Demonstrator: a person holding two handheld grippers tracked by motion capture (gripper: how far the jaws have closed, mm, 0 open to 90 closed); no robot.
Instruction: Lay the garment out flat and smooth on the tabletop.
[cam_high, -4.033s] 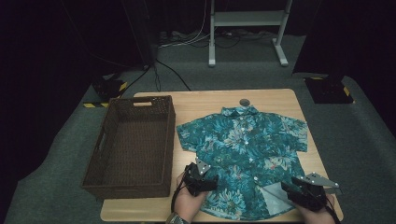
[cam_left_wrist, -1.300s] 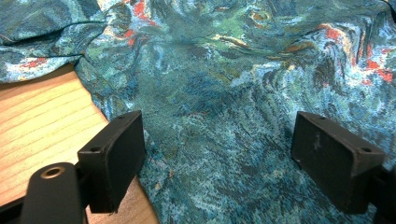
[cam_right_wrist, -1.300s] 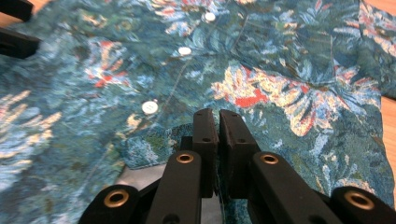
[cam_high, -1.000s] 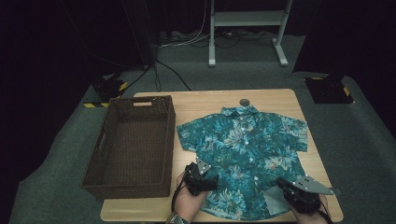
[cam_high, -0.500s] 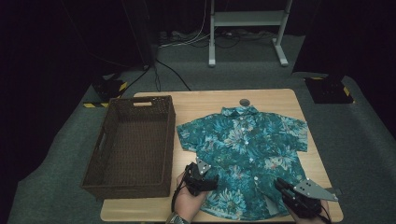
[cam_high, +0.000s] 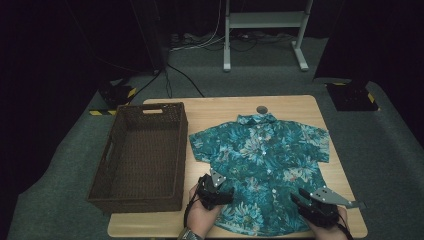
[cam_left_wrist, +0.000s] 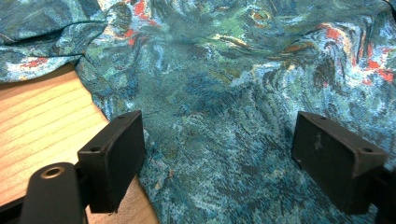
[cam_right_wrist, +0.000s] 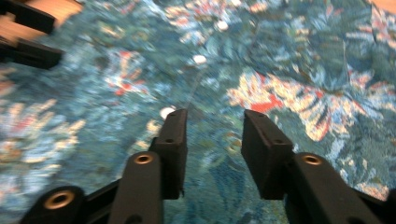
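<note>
Wooden table (cam_high: 220, 107): shirt (cam_high: 260, 165) lies flat, collar pointing away.

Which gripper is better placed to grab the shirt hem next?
Probably left: the left gripper sits at the shirt edge, jaws wide astride it. The right gripper has jaws only partly open.

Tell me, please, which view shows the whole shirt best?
The high view: the shirt lies flat on the table, collar to hem, beside the basket. The left gripper view shows just its edge over wood; the right gripper view, blurred fabric with buttons.
</note>
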